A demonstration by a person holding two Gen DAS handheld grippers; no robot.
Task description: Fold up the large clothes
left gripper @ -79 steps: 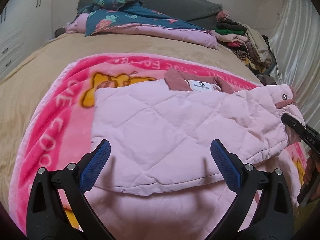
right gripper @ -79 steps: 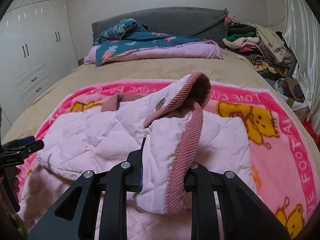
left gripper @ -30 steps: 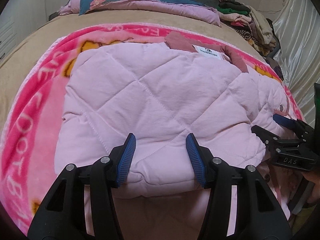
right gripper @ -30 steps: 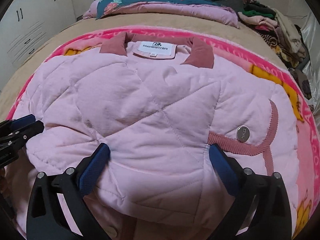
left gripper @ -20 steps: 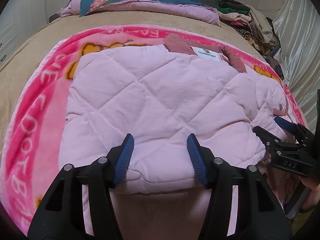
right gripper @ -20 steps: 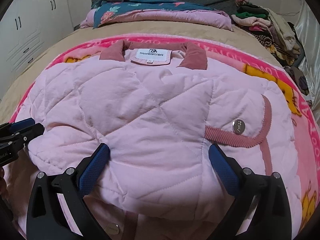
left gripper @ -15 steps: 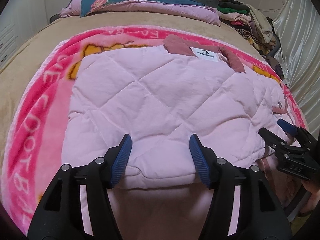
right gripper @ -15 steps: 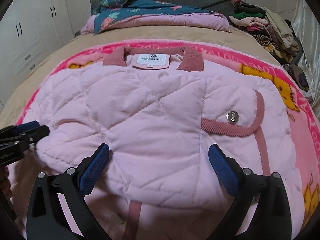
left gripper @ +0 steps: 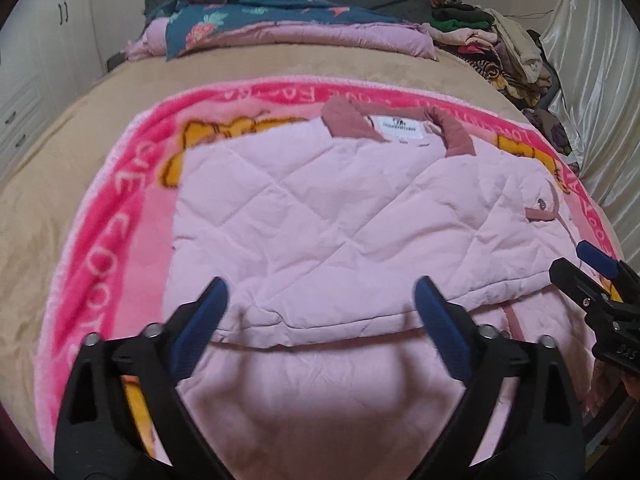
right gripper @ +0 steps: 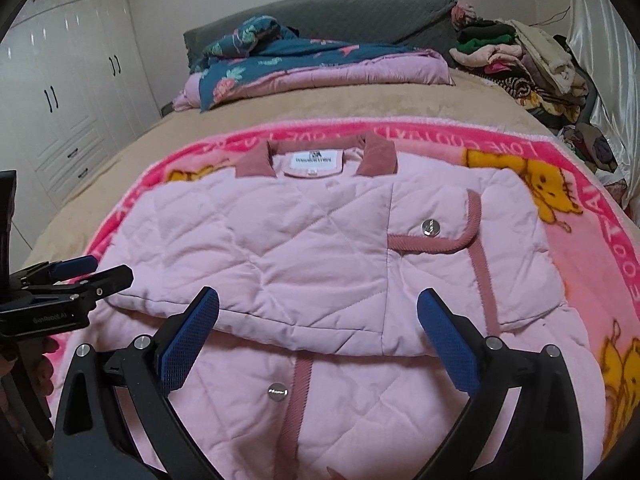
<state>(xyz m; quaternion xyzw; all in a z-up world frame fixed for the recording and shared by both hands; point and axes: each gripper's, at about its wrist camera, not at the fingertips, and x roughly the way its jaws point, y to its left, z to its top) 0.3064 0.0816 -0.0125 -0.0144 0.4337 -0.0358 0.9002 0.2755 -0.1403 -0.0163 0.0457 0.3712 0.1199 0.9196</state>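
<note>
Left wrist view: the left gripper [left gripper: 320, 320] is spread wide, grasping nothing, just above the near fold of the pink jacket [left gripper: 340, 216], which lies folded on the blanket [left gripper: 112, 208]. The right gripper [left gripper: 576, 260] shows at 3 o'clock.

Right wrist view: the right gripper [right gripper: 320, 332] is likewise spread, empty, over the jacket [right gripper: 300, 248]; its collar [right gripper: 376, 156] sits at 12 o'clock, the left gripper [right gripper: 96, 268] at 9 o'clock.

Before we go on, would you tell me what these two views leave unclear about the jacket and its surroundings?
- Jacket hem: cut off by the bottom edge and hidden behind the right gripper in the right view.
- Sleeves: folded under the quilted panels, both views.
- Neck label wording: too small and blurred in both views.
- Blanket lettering: partly covered by the jacket.
- Clothes pile: too jumbled to count.
</note>
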